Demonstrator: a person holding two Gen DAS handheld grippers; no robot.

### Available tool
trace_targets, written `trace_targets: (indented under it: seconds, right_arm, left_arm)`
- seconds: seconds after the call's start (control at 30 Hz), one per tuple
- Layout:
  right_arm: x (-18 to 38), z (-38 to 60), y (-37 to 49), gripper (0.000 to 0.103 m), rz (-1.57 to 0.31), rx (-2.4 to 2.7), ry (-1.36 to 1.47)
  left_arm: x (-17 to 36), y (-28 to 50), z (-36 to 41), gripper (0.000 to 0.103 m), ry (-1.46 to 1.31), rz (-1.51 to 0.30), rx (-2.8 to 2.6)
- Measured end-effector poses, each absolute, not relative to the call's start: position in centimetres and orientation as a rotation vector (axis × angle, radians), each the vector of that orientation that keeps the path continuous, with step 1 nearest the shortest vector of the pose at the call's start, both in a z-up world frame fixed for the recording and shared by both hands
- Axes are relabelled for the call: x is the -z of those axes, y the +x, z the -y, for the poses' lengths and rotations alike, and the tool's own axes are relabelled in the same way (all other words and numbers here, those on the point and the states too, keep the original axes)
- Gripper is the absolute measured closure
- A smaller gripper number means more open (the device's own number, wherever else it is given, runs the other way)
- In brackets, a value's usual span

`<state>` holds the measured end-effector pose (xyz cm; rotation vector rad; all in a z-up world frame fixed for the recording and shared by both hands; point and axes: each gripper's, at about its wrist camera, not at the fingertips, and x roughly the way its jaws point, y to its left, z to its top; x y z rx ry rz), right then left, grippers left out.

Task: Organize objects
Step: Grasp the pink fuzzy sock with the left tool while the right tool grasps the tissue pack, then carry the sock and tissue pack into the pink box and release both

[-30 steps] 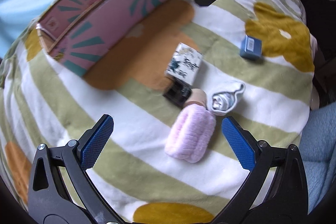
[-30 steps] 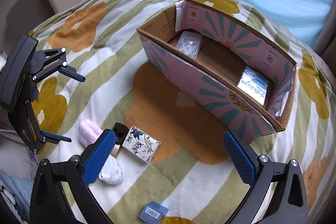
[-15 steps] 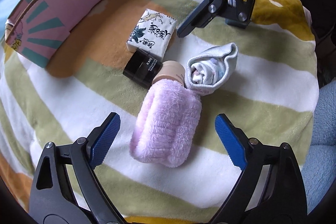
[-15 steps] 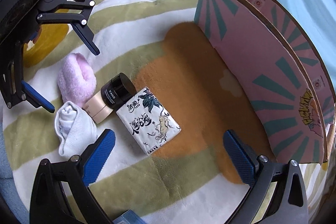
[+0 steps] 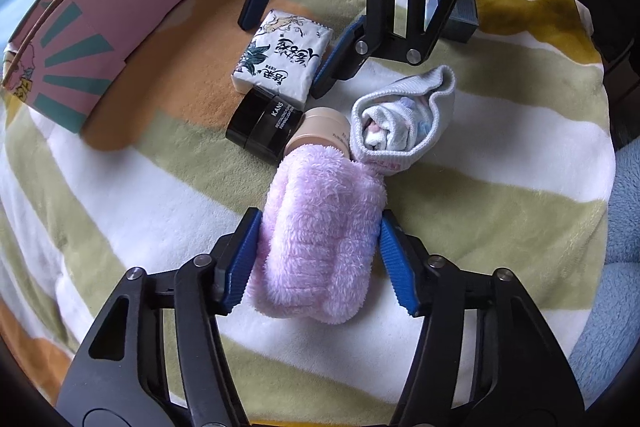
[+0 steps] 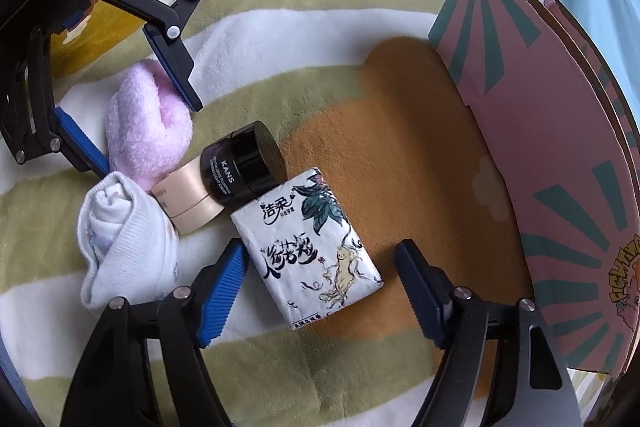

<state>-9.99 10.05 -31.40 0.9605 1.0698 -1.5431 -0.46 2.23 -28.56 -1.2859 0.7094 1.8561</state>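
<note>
My left gripper (image 5: 320, 259) is shut on a fluffy pink rolled towel (image 5: 320, 247), its blue pads pressing both sides; the towel lies on the blanket. It also shows in the right wrist view (image 6: 148, 131). My right gripper (image 6: 320, 283) is open, its jaws on either side of a white printed tissue pack (image 6: 312, 251), left pad near the pack's edge, right pad apart from it. The pack shows in the left wrist view too (image 5: 284, 55). A black KANS jar (image 5: 264, 127), a beige jar (image 5: 320, 131) and a rolled white sock (image 5: 400, 119) lie between towel and pack.
A pink cardboard box with teal rays (image 6: 552, 131) stands on the right of the right wrist view, and at the upper left of the left wrist view (image 5: 104, 11). A small blue box (image 5: 460, 15) lies behind the right gripper. All rest on a striped flowered blanket (image 5: 120, 187).
My left gripper moved forward and closed on the pink towel. My right gripper came down lower and narrowed around the tissue pack.
</note>
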Motion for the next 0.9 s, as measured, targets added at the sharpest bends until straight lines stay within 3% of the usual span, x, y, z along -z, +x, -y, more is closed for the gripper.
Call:
trace_targets:
  seconds: [0.17,0.9]
  right_arm:
    - [31.0,-9.7,-10.8,0.048,-1.063,1.529,0.963]
    - [25.8,-9.5,-13.7,0.051,-1.014,1.57,0.961]
  left_arm:
    - [28.4,-1.1,-1.6,0.06,-1.288,-0.711,-1.861]
    - [23.6,-2.8,0.6,0.065,-1.278,-0.673,-1.922]
